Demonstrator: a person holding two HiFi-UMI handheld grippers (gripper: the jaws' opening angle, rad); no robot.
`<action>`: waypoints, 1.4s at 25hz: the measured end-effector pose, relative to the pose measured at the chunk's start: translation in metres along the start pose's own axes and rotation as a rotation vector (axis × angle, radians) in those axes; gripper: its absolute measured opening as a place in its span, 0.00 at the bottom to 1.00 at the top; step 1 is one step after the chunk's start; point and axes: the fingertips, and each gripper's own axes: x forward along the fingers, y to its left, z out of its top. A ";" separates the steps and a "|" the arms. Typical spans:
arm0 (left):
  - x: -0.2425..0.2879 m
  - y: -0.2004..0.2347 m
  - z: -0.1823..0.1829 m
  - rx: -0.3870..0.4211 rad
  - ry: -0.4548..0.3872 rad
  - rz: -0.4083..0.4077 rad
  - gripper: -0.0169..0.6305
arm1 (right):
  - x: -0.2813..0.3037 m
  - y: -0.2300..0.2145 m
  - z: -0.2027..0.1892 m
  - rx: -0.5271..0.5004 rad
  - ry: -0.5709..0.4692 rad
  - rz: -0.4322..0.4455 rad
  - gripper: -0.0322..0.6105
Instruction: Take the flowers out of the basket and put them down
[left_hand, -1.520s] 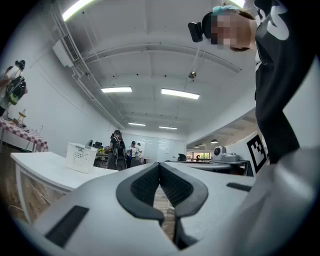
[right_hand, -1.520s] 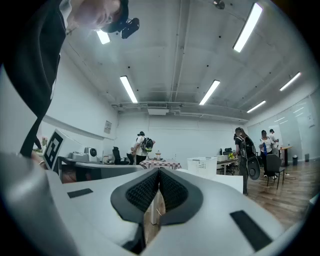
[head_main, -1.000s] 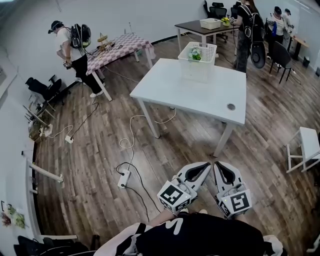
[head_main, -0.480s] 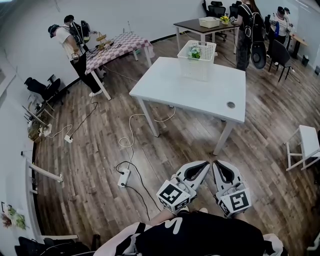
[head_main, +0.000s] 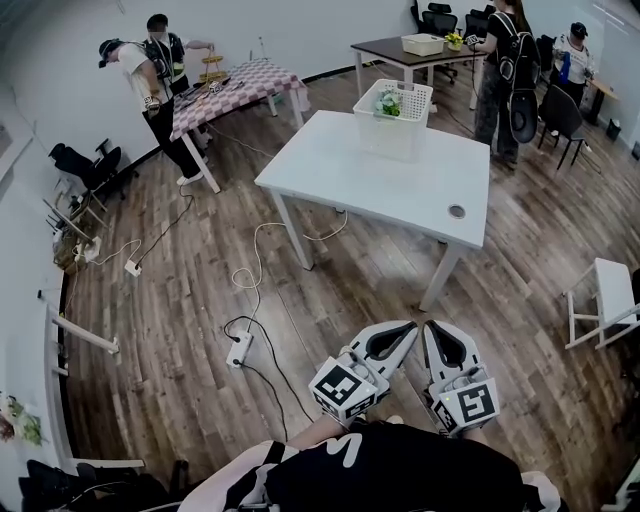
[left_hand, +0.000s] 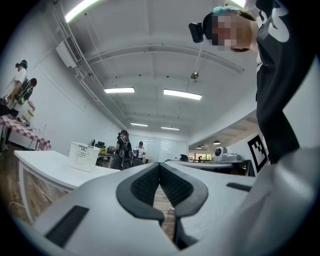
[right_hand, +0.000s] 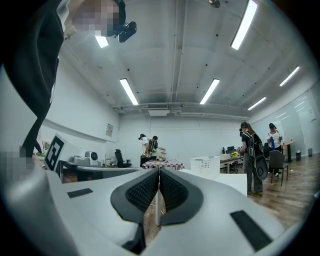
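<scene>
A white slotted basket (head_main: 394, 119) stands at the far edge of the white table (head_main: 385, 190), with green and white flowers (head_main: 389, 104) showing inside it. The basket (left_hand: 83, 156) also appears small in the left gripper view, and the basket (right_hand: 205, 164) in the right gripper view. Both grippers are held close to my body, far from the table. My left gripper (head_main: 408, 329) is shut with nothing in it. My right gripper (head_main: 431, 327) is shut and empty too. Their tips sit side by side above the wooden floor.
White cables and a power strip (head_main: 239, 350) lie on the floor between me and the table. A small white stool (head_main: 603, 296) stands at right. Two people work at a checkered table (head_main: 232, 92) at back left; others stand by a dark desk (head_main: 410, 52) behind.
The view has shifted slightly toward the table. A second person has joined the one at the checkered table. My grippers stay shut in the same place.
</scene>
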 end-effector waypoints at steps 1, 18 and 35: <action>0.004 -0.003 0.000 0.001 -0.001 -0.003 0.03 | -0.002 -0.003 0.001 0.000 -0.002 0.001 0.08; 0.041 -0.031 -0.021 -0.018 0.015 0.039 0.03 | -0.033 -0.050 -0.012 0.053 0.006 0.021 0.08; 0.103 0.073 -0.017 -0.016 -0.015 0.007 0.03 | 0.068 -0.106 -0.025 0.008 0.012 0.011 0.08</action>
